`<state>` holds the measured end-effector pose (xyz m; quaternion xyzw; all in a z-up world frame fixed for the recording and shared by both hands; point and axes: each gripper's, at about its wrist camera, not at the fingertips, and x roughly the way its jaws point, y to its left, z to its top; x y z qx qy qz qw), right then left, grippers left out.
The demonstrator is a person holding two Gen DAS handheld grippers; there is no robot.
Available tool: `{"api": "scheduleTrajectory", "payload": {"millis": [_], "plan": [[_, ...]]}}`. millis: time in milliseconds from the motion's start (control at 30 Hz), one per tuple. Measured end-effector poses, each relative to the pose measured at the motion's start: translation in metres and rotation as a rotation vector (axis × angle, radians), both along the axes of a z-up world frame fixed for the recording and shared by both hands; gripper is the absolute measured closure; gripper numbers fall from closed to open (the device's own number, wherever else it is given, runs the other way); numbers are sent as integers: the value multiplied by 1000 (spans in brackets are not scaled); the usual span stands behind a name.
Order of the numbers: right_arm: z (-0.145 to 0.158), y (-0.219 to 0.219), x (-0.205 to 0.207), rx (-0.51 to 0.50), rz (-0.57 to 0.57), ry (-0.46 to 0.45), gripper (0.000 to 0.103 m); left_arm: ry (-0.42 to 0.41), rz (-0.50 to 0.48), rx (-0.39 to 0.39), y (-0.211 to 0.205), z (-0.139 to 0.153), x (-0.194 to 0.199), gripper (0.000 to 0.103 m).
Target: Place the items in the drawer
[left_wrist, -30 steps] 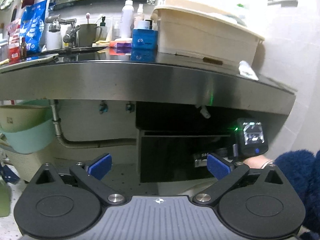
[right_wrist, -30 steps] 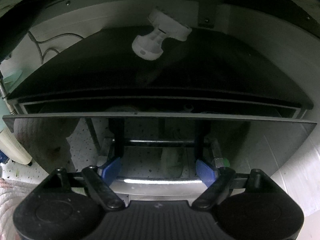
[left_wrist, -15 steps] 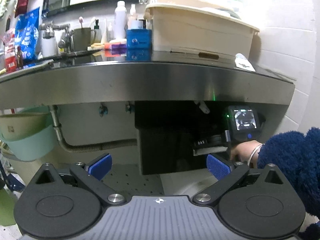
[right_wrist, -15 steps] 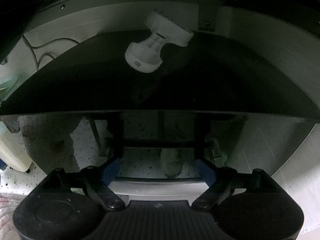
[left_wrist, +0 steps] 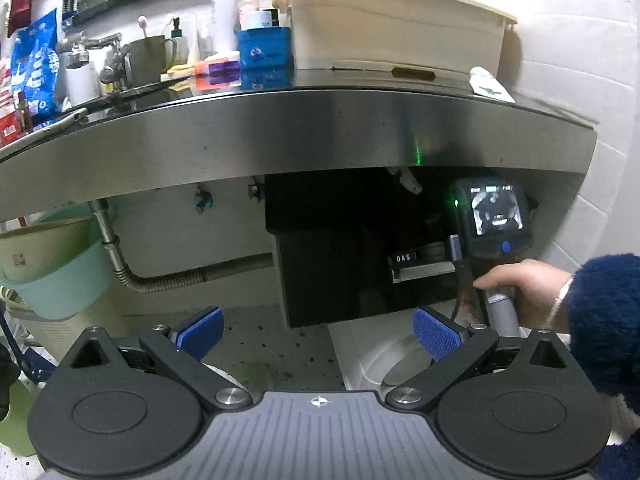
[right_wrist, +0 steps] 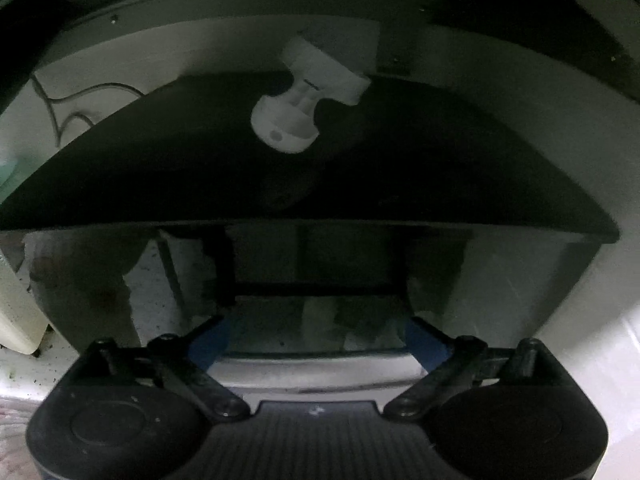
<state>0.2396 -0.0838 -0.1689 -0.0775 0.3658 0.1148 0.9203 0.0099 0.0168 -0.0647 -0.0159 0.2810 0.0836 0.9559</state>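
Observation:
A glossy black drawer hangs under the steel counter. In the right wrist view its front stands flush with the cabinet top, so it looks shut. My right gripper is open, its blue pads either side of the silver handle bar at the drawer's lower edge. The left wrist view shows that gripper's camera body and the hand holding it against the drawer. My left gripper is open and empty, held back from the cabinet.
A beige bin, a blue box, bottles and a green mug stand on the counter. A teal basin and a hose hang below at left. A white knob sits above the drawer.
The drawer has slid in; the gap showing its inside a second ago is gone. My right gripper moved forward with it. My left gripper backed away slightly.

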Motion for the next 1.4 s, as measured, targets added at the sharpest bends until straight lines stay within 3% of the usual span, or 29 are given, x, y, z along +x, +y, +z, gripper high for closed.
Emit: {"api": "scheduleTrajectory", "payload": {"millis": [233,633,833,933,1200,1400], "plan": [[35,-13,-23,66,13,55,8,19,12,-31,7,4,7,1],[117,-45,-95,70,36,-19,8,68,38,-83,16,26,30,1],[154,-49,-127,10,43,-106,8,66,51,-115,18,38,37,1],[169,-54,-136,49,38,-97,8,61,51,-123,16,43,39,1],[195,-61,-151,83,31,-95,8,37,35,-116,10,57,43,1],[205,-63,-155,104,38,-38,8,15,14,-105,4,67,44,1]]}}
